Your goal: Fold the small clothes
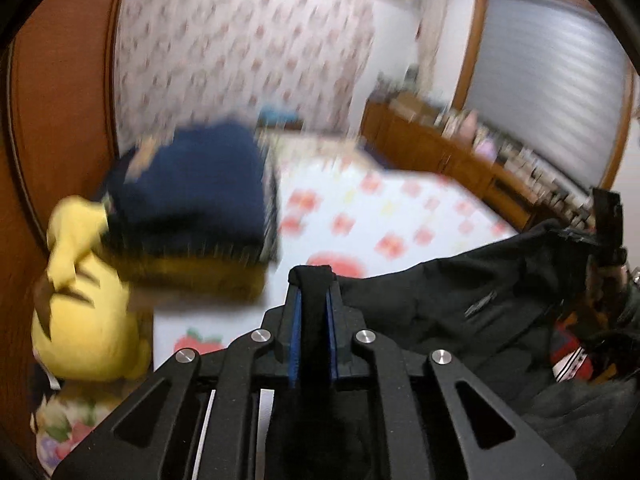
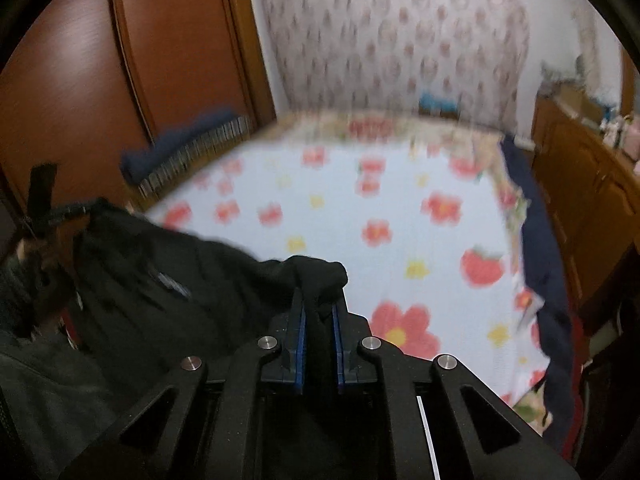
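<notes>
A black garment hangs stretched between both grippers above a bed with a flowered sheet. My left gripper is shut on one bunched corner of it; the cloth fills the gap between the blue pads. In the right wrist view the same black garment runs off to the left, and my right gripper is shut on its other corner, which bulges over the fingertips. Each view shows the other gripper at the far end of the cloth. Both pictures are blurred.
A stack of folded clothes, navy on top and mustard below, lies at the bed's left side beside a yellow plush toy. A wooden wardrobe stands left, a low wooden cabinet right. A dark blue cloth lies along the bed's right edge.
</notes>
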`<state>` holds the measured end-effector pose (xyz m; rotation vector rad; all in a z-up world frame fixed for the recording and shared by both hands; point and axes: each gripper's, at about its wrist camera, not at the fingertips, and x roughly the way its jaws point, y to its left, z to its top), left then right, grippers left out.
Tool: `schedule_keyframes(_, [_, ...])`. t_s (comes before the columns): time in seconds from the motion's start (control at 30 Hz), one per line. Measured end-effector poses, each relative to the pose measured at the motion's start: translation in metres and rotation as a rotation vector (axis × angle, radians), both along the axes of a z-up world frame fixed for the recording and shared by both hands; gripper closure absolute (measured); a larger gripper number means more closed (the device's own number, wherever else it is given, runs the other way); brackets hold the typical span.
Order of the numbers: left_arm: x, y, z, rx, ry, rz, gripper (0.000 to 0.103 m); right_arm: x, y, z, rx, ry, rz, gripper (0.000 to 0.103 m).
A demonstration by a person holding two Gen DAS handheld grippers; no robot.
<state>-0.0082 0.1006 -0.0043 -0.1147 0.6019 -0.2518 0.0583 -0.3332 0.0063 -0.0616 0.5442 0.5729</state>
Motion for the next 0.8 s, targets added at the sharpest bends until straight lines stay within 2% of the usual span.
schedule_keyframes(0.23, [-0.045, -0.016, 0.112, -0.011, -0.269, -0.034, 0.092, -0.083, -0.037, 0.101, 0.076, -0.253, -0.06, 0.093])
schedule_keyframes(0.4, [-0.061, -0.02, 0.174, 0.019, -0.414, -0.037, 0.092, -0.13, -0.056, 0.162, 0.086, -0.408, -0.08, 0.093])
schedule_keyframes(0.57, [-0.069, -0.012, 0.205, 0.018, -0.503, -0.043, 0.092, -0.17, -0.066, 0.202, 0.07, -0.511, -0.097, 0.093])
schedule_keyframes(0.8, [-0.079, -0.004, 0.229, -0.005, -0.582, -0.032, 0.092, -0.205, -0.071, 0.232, 0.06, -0.602, -0.121, 0.093])
